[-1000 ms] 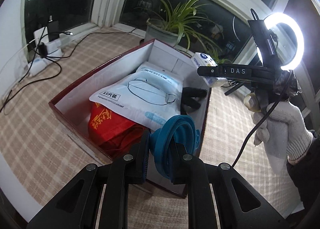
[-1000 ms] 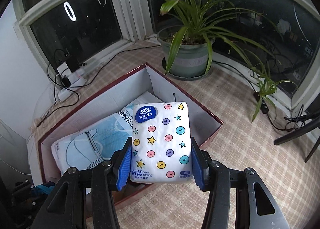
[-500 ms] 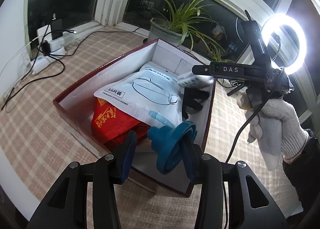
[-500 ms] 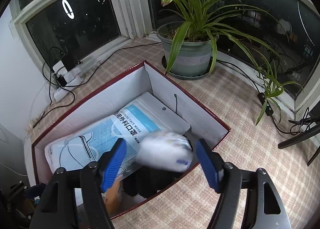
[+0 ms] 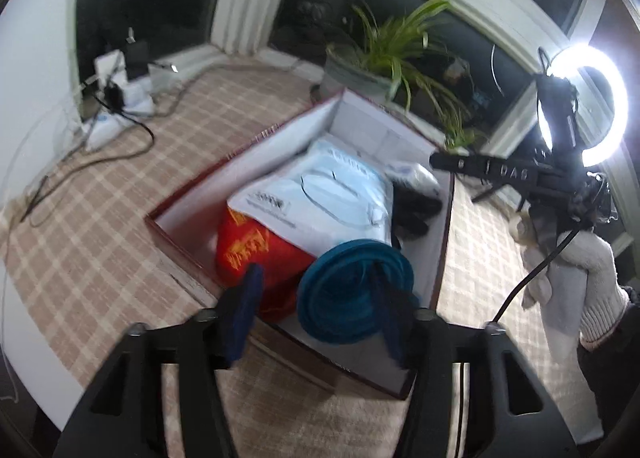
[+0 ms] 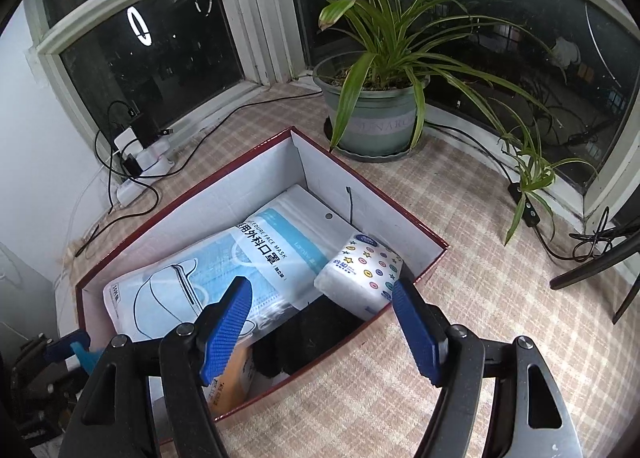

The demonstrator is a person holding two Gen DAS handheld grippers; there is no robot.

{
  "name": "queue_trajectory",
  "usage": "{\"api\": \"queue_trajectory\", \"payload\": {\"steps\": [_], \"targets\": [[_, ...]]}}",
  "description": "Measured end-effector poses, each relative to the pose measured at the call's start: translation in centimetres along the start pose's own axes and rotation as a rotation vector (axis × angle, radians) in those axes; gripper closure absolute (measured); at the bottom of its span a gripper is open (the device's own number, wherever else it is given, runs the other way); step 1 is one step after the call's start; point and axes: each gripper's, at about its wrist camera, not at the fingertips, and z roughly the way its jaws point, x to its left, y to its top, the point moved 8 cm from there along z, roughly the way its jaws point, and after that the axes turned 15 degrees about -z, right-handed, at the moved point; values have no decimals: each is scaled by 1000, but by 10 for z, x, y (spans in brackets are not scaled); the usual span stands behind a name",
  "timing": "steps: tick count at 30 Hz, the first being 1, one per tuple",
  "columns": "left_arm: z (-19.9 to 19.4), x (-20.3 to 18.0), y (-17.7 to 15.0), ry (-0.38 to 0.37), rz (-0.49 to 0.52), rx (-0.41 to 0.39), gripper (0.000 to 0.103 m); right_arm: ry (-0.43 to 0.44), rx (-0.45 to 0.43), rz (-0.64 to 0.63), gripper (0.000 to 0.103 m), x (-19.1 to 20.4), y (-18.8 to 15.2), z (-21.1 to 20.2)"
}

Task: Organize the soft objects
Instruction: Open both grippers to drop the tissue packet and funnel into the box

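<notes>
A dark red box point(image 6: 320, 174) with white inner walls point(image 5: 256, 162) stands on the checked cloth. In it lie a face-mask pack point(image 6: 224, 270) point(image 5: 332, 198), a red packet point(image 5: 256, 246), a black item point(image 6: 312, 330) and a dotted tissue pack point(image 6: 362, 274). The tissue pack rests in the box's right corner, just beyond my right gripper point(image 6: 320, 324), which is open and empty. A teal roll point(image 5: 352, 294) lies in the near corner of the box. My left gripper point(image 5: 318, 318) hangs over it with jaws opening; the left pad is clear of the roll.
A potted spider plant point(image 6: 376, 118) stands behind the box by the window. A power strip with cables point(image 6: 140, 162) lies at the far left. A lit ring light point(image 5: 580, 98) is at the right, and a white-gloved hand point(image 5: 576, 270) holds the right tool.
My left jaws spread and the teal roll dropped from them into the box's near corner. My right jaws spread and the tissue pack fell into the box.
</notes>
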Motion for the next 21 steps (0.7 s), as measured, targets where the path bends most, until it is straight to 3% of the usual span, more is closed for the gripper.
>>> {"api": "queue_trajectory", "payload": {"steps": [9, 17, 21], "targets": [[-10, -5, -2, -36, -16, 28, 42, -3, -9, 13, 34, -6, -4, -8], [-10, -13, -20, 35, 93, 109, 41, -4, -11, 19, 34, -8, -8, -14], [-20, -14, -27, 39, 118, 109, 41, -11, -18, 11, 34, -8, -9, -18]]}}
